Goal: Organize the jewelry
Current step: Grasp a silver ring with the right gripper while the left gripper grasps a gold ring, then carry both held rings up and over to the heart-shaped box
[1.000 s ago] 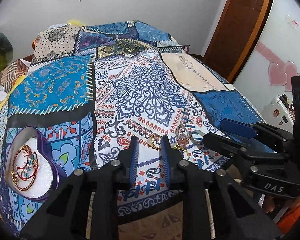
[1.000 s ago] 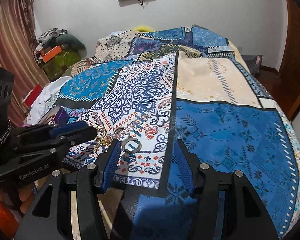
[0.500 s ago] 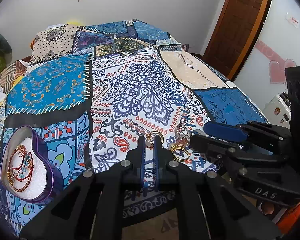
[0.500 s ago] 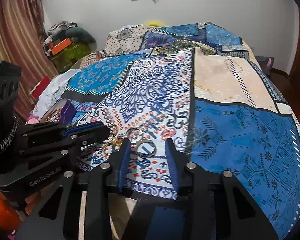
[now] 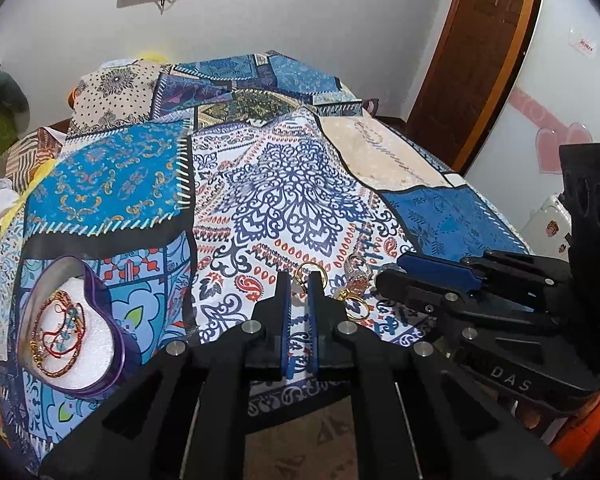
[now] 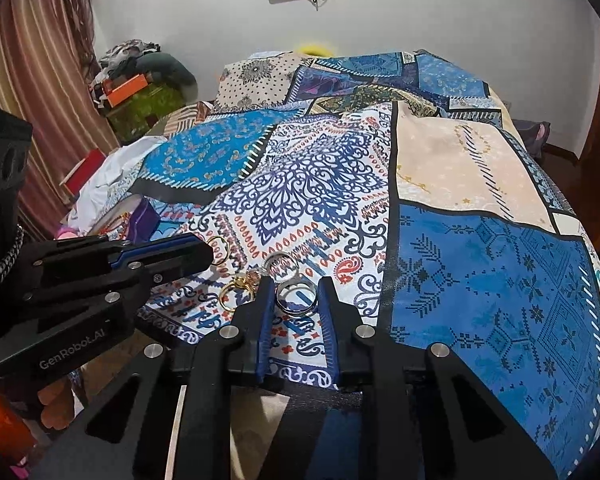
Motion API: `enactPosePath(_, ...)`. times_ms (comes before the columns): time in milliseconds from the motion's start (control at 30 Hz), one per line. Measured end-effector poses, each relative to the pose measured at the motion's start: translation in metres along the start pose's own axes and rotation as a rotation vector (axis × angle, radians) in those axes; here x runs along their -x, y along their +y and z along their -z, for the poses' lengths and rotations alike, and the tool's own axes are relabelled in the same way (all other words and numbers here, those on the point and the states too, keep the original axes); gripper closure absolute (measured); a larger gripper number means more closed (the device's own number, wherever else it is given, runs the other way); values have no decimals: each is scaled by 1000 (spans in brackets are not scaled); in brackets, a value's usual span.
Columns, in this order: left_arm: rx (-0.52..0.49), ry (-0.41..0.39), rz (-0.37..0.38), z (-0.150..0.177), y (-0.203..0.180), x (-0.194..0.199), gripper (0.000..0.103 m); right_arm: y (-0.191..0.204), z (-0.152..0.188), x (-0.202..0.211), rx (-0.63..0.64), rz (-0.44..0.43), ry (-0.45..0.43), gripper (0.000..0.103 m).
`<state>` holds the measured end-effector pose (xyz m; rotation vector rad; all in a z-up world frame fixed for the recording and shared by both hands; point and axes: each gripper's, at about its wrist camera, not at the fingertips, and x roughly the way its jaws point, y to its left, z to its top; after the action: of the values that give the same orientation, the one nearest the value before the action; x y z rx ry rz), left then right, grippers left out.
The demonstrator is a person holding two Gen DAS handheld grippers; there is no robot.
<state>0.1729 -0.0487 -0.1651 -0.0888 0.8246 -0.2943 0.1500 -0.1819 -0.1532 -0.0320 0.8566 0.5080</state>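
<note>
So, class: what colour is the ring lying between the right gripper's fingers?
Silver. The ring shows best in the right wrist view.

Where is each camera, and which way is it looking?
Left wrist view: sits on the left gripper, looking forward and down over the patterned bedspread towards the wall and door; its own fingers are shut at a gold ring, and the right gripper shows from the side.
Right wrist view: sits on the right gripper, looking the same way; its jaws are closing around a silver ring, and the left gripper shows from the side.
Both share: the bedspread, the rings, the purple heart-shaped box.
</note>
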Motion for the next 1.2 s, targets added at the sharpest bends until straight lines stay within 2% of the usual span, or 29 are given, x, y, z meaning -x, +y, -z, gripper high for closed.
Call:
enactPosePath(367,-7,-68,-15,-8,-2,31,97,11,-16,26,2,15,-79,83)
enactPosePath(733,21,-175,-68,-14,20,81,97,38,-43,57,43,15,-201,83)
enactPosePath(933,44,-218,-108,-13,38,104,97,60,-54,61,70,-20,-237,83)
enactPosePath(1200,95,-253,-166,-6,68,123,97,95,-64,51,129,-84,-243,83)
